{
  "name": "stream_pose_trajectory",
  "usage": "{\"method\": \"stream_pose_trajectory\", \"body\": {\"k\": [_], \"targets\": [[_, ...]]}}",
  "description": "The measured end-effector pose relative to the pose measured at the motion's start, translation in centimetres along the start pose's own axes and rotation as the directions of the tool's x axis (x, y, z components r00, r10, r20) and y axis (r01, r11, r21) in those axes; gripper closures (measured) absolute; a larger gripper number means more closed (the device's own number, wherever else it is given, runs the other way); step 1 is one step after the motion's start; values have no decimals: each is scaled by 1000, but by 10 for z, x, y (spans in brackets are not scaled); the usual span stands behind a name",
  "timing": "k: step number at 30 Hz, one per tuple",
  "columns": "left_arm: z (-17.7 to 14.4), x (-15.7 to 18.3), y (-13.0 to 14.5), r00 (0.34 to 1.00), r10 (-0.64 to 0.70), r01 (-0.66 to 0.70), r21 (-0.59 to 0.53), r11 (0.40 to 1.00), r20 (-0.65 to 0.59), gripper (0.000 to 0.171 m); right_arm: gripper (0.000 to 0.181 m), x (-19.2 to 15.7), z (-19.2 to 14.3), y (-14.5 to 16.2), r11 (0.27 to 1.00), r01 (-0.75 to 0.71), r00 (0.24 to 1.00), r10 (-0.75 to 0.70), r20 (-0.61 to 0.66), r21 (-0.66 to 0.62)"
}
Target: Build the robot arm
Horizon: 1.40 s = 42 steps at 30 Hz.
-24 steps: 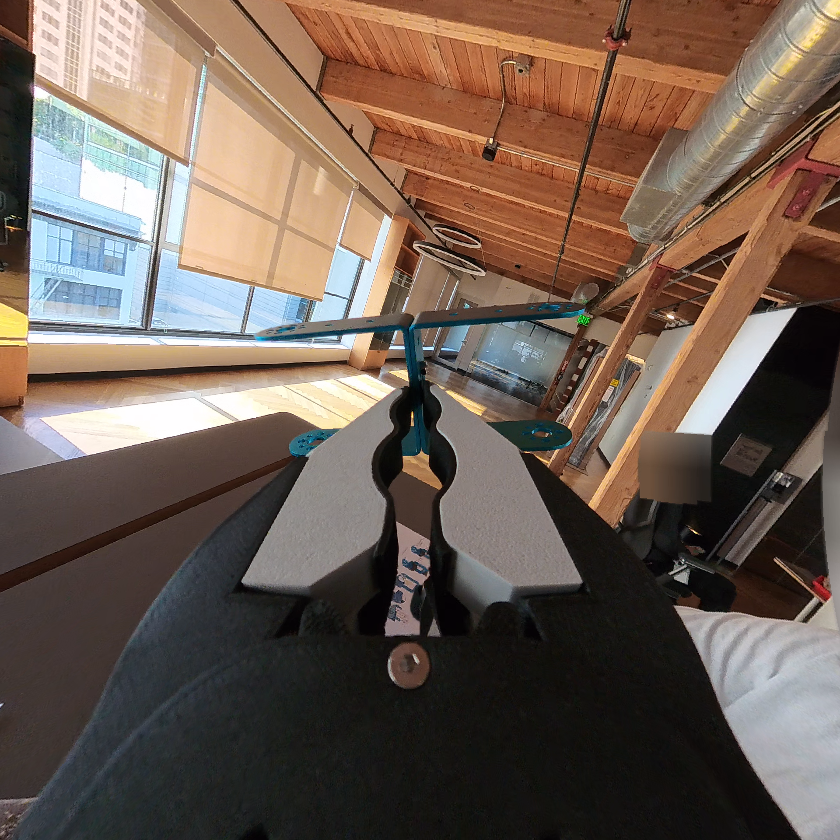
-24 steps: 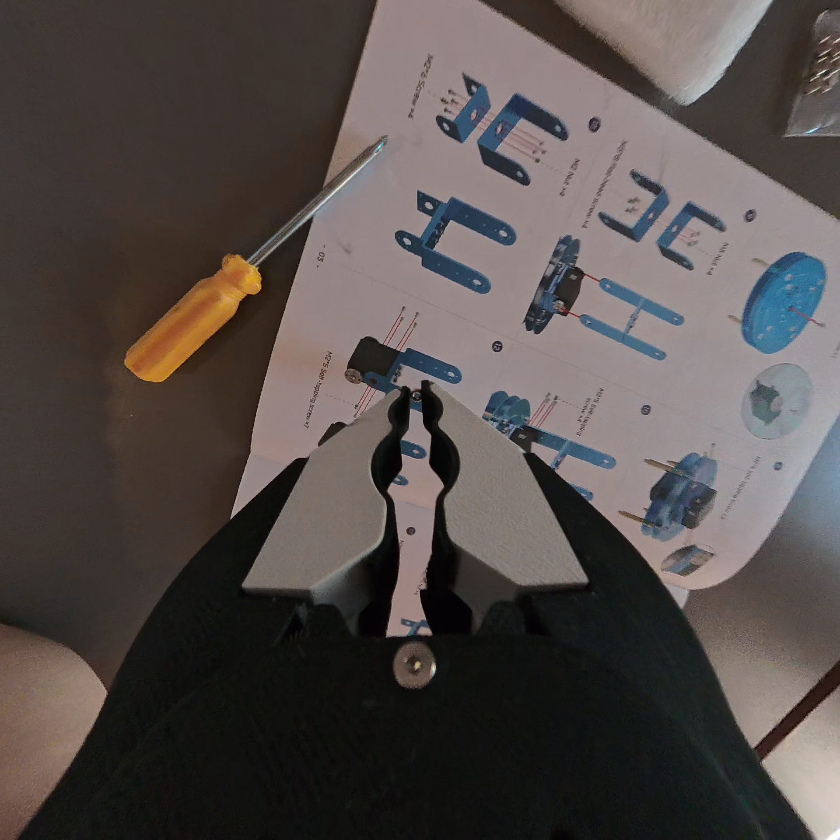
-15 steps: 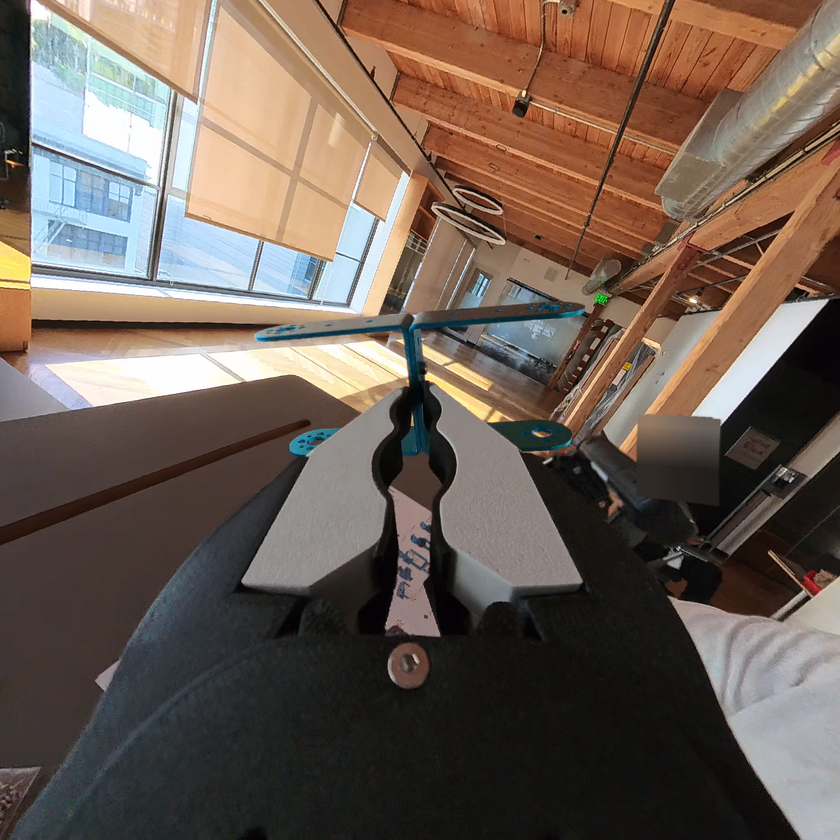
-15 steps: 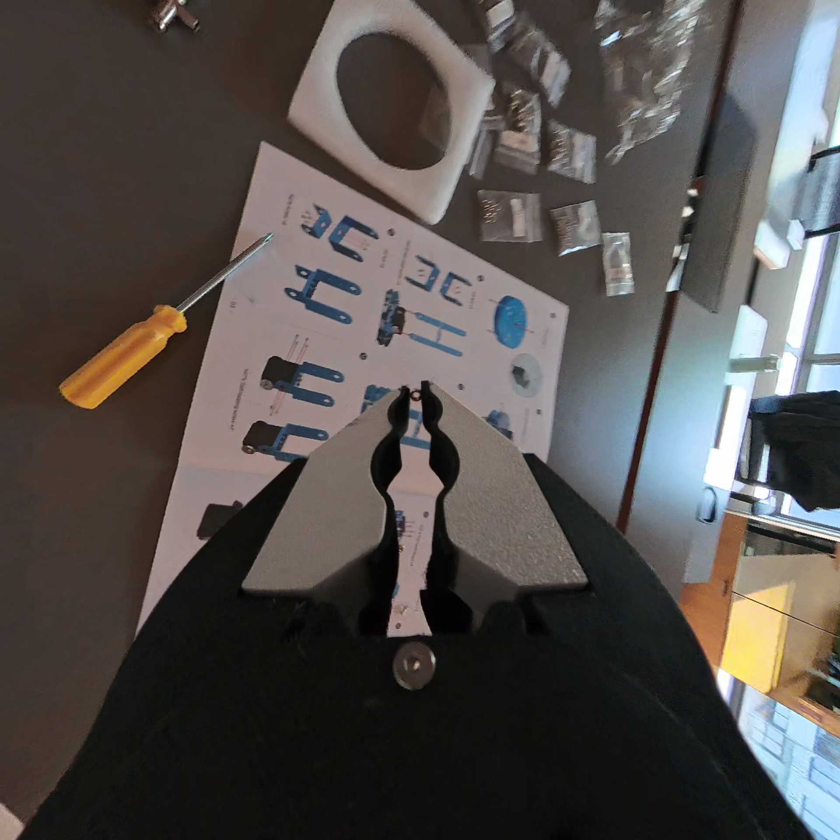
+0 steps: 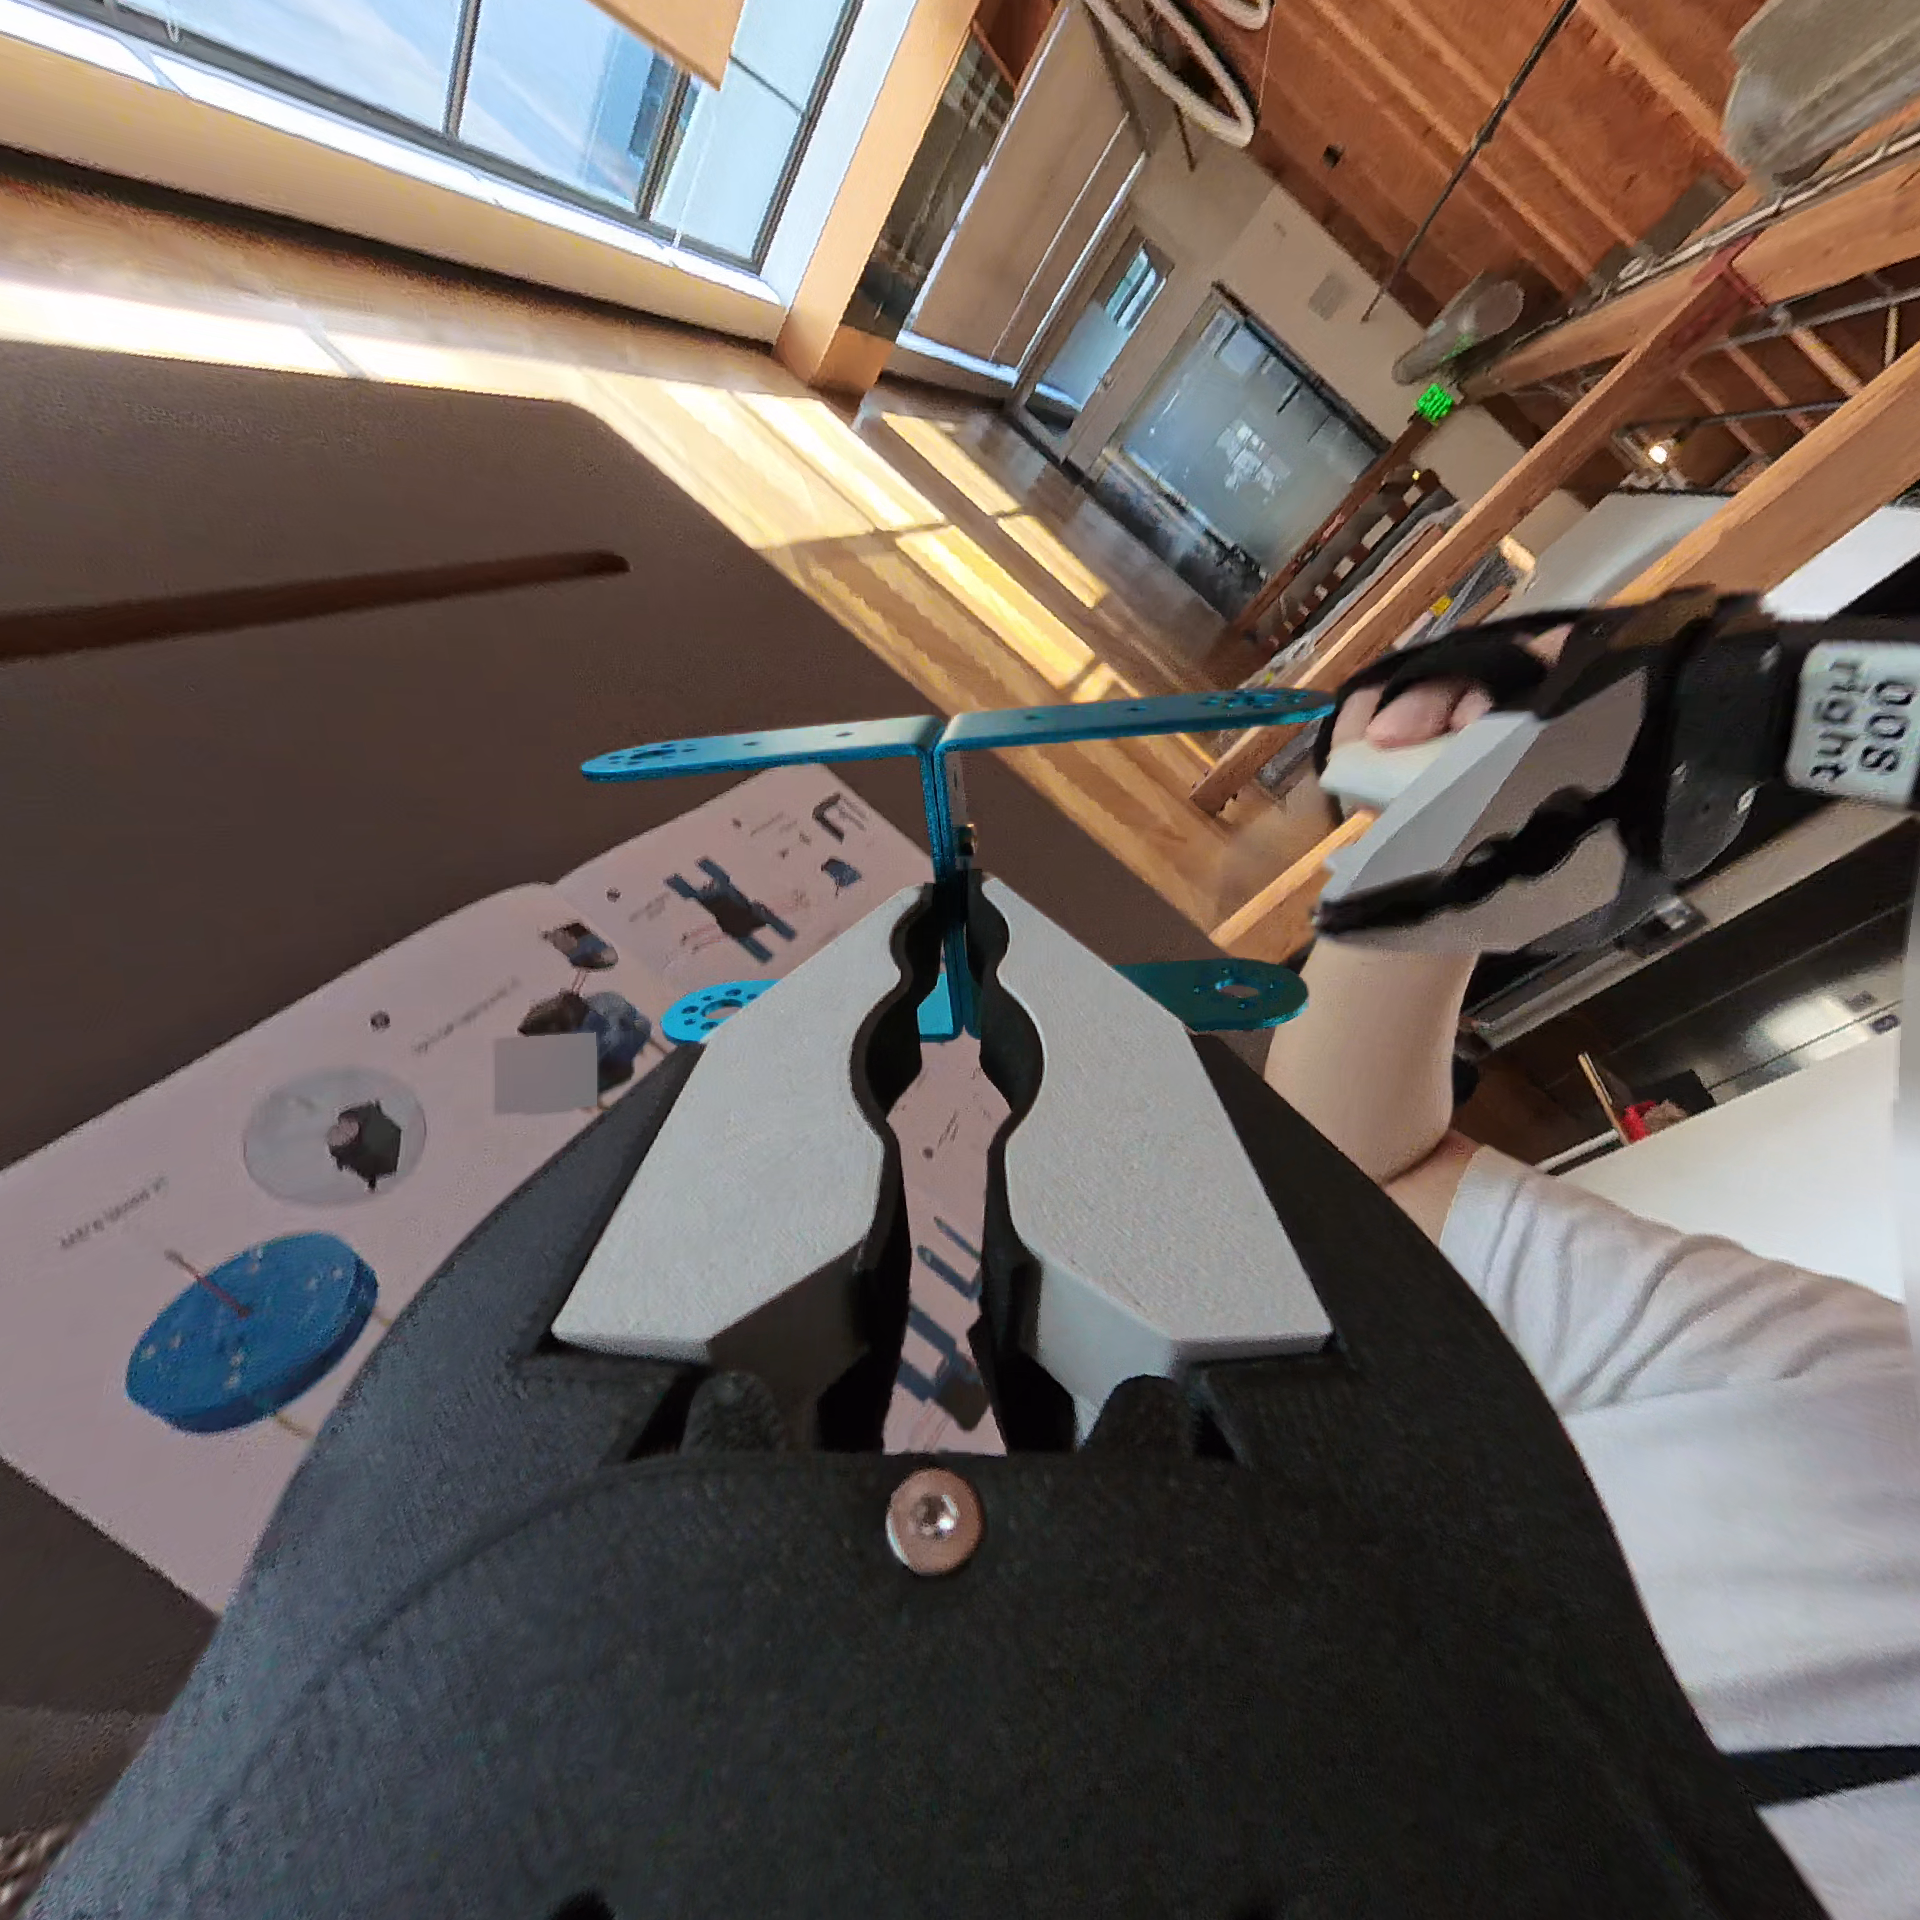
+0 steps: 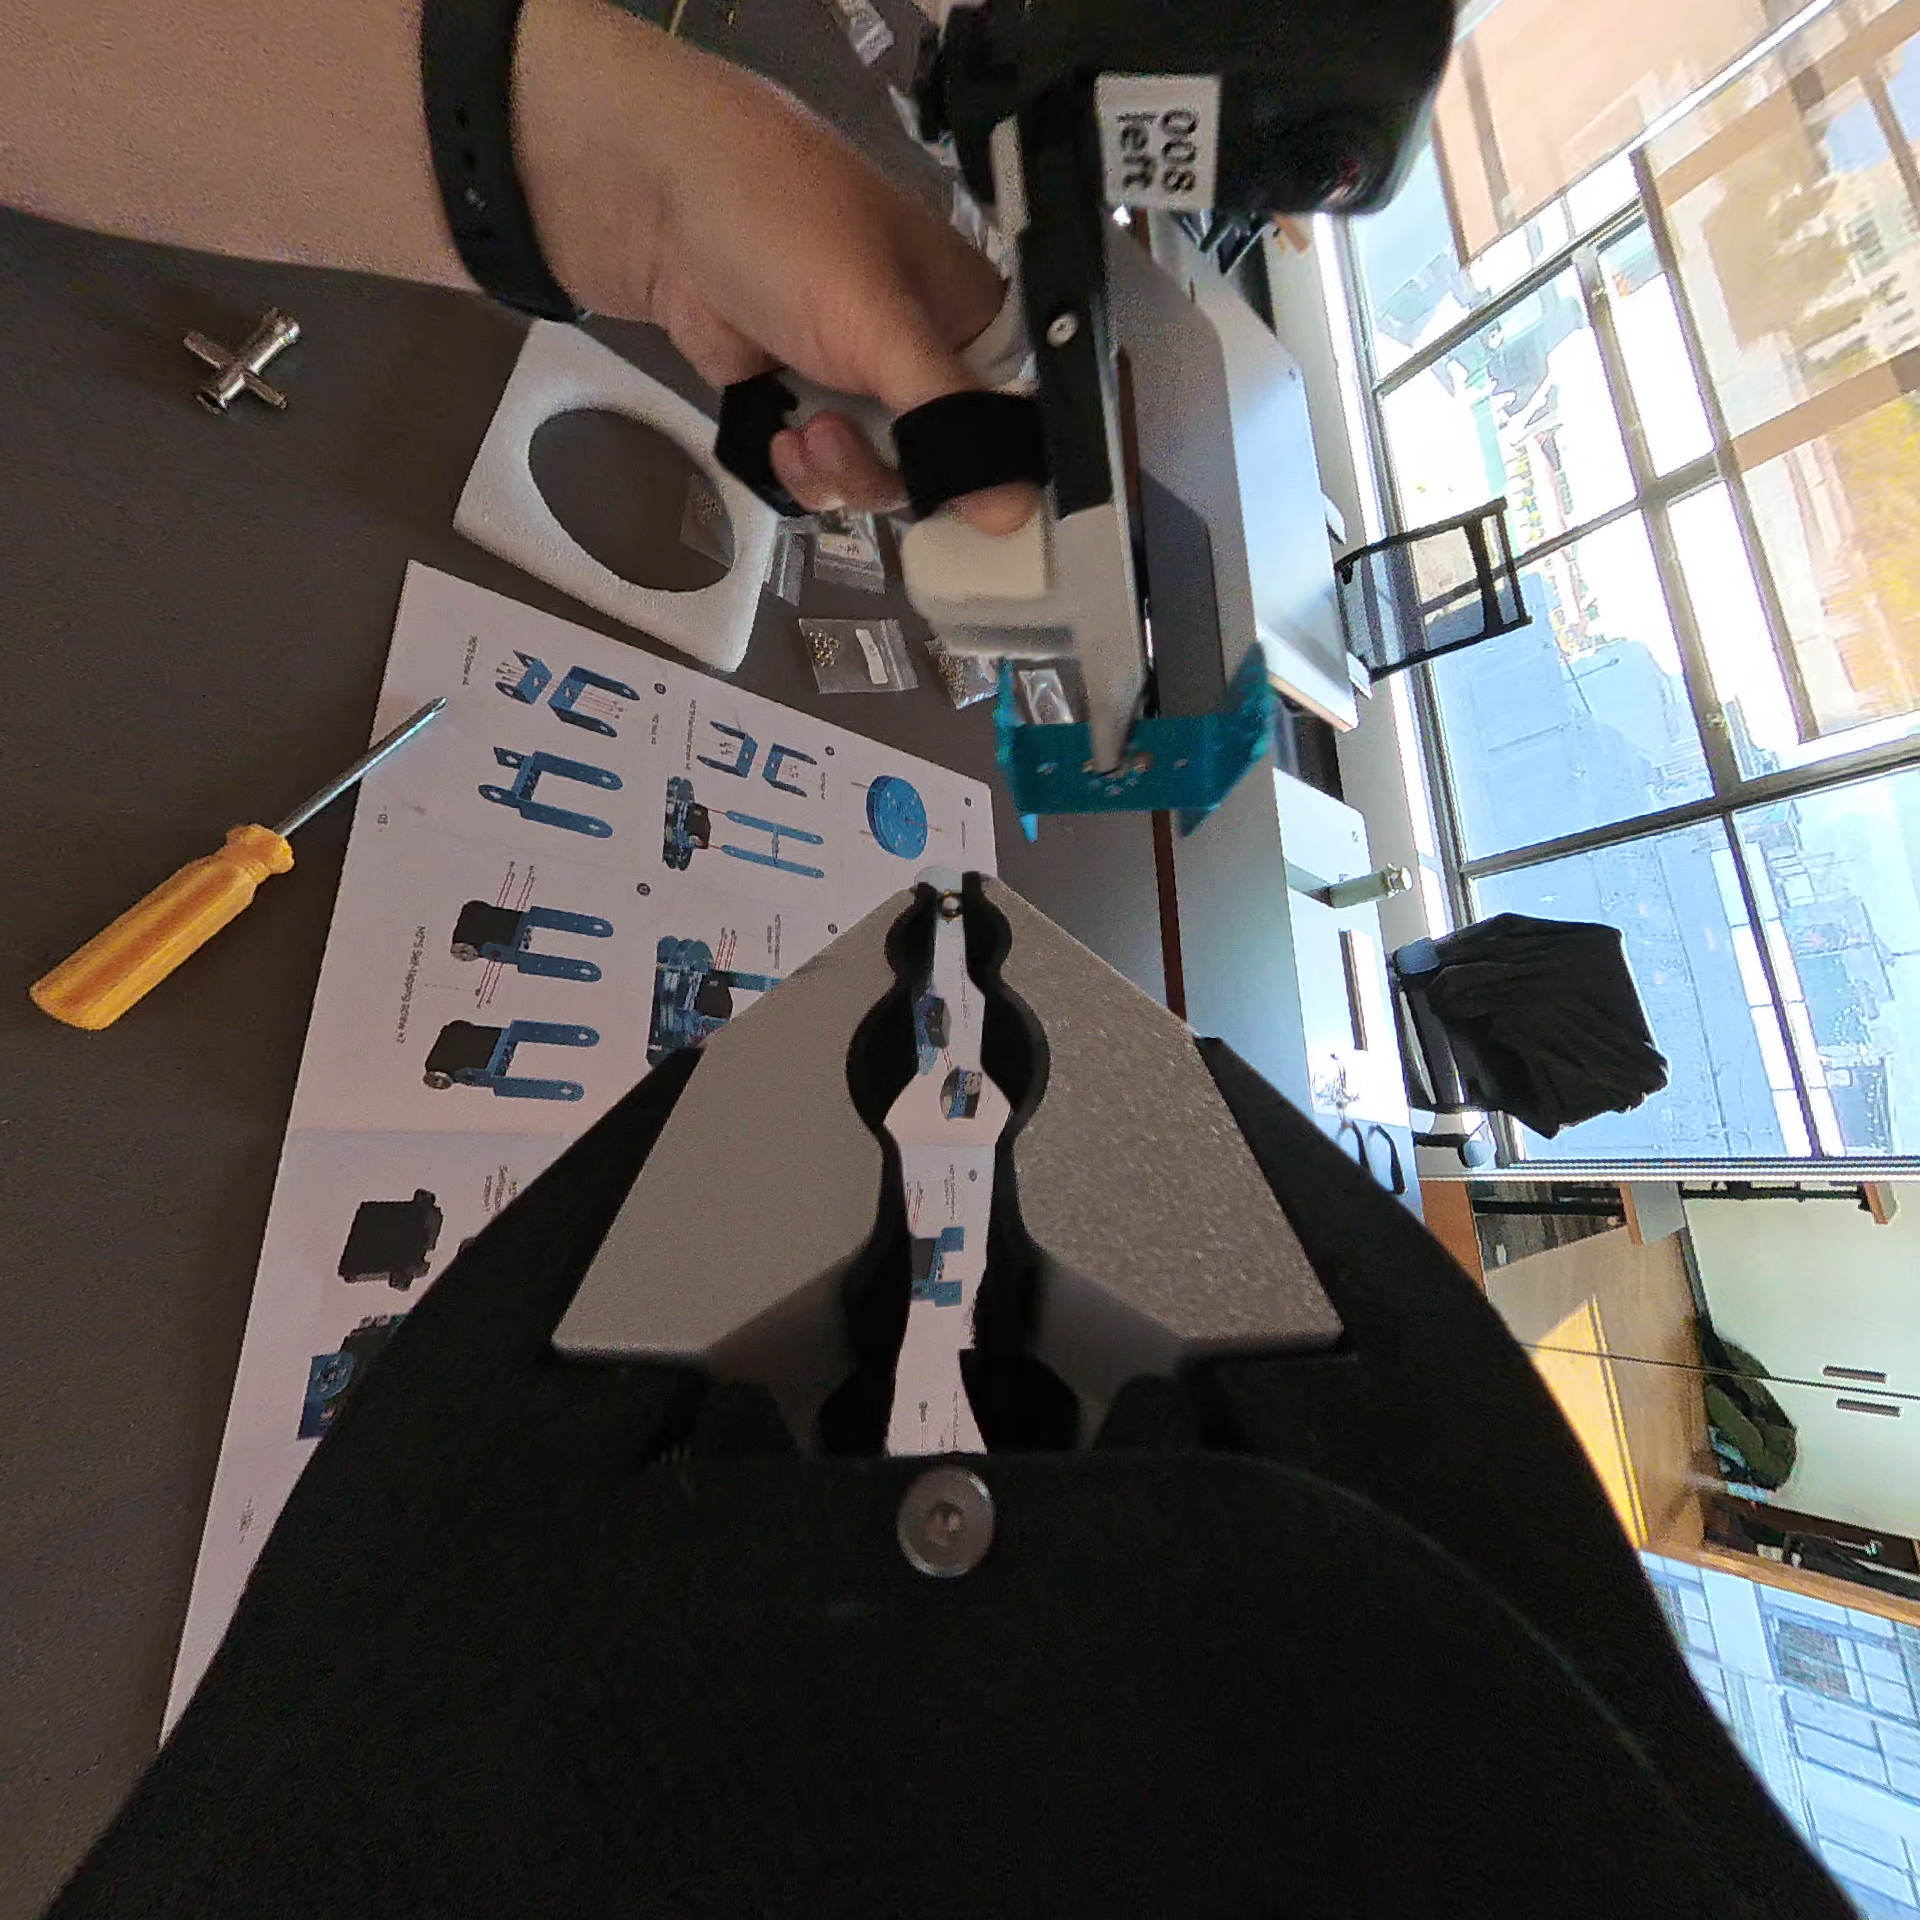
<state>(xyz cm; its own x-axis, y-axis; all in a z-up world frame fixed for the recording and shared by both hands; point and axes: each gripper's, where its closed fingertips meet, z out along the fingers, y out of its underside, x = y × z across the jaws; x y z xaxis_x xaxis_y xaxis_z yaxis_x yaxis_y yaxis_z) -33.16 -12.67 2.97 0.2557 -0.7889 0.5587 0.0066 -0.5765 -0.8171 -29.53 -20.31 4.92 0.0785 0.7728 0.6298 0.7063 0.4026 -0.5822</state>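
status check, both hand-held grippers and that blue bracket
Left hand-held gripper shut on blue bracket, held above instruction sheet. Right hand-held gripper pinching small screw. Nothing between them.

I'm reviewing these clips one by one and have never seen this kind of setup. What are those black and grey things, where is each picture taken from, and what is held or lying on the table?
No robot here: a person holds a two-finger clamp tool in each hand, each with a camera looking along its fingers.

In the left view, the left gripper is shut on a blue metal bracket assembly. The right gripper shows off to the side.

In the right view, the right gripper pinches a tiny screw-like part, too small to be sure.

On the dark table lie an illustrated instruction sheet, a yellow-handled screwdriver, a white foam square with a round hole, a metal cross-shaped wrench and small clear hardware bags.
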Motion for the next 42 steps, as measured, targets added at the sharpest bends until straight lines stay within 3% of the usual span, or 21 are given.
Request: {"method": "stream_pose_trajectory", "body": {"k": [5,9,18,23,42], "targets": [[-11,-6,60,998,-68,68,-81,994,5,169,177,-9,14,-7,998,56,998,-57,22,11],[-20,-2,79,980,-181,179,-35,983,-79,170,177,-23,34,-13,996,89,993,-90,81,21],[-19,-1,81,929,-320,336,58,940,-187,170,177,-36,69,-7,995,104,981,-102,162,-2],[-10,-1,93,953,-272,276,12,961,-131,170,177,-41,75,1,989,143,973,-133,187,-38],[-11,-5,97,964,-252,255,27,967,-83,170,177,-57,99,18,940,308,936,-271,226,-146]]}}
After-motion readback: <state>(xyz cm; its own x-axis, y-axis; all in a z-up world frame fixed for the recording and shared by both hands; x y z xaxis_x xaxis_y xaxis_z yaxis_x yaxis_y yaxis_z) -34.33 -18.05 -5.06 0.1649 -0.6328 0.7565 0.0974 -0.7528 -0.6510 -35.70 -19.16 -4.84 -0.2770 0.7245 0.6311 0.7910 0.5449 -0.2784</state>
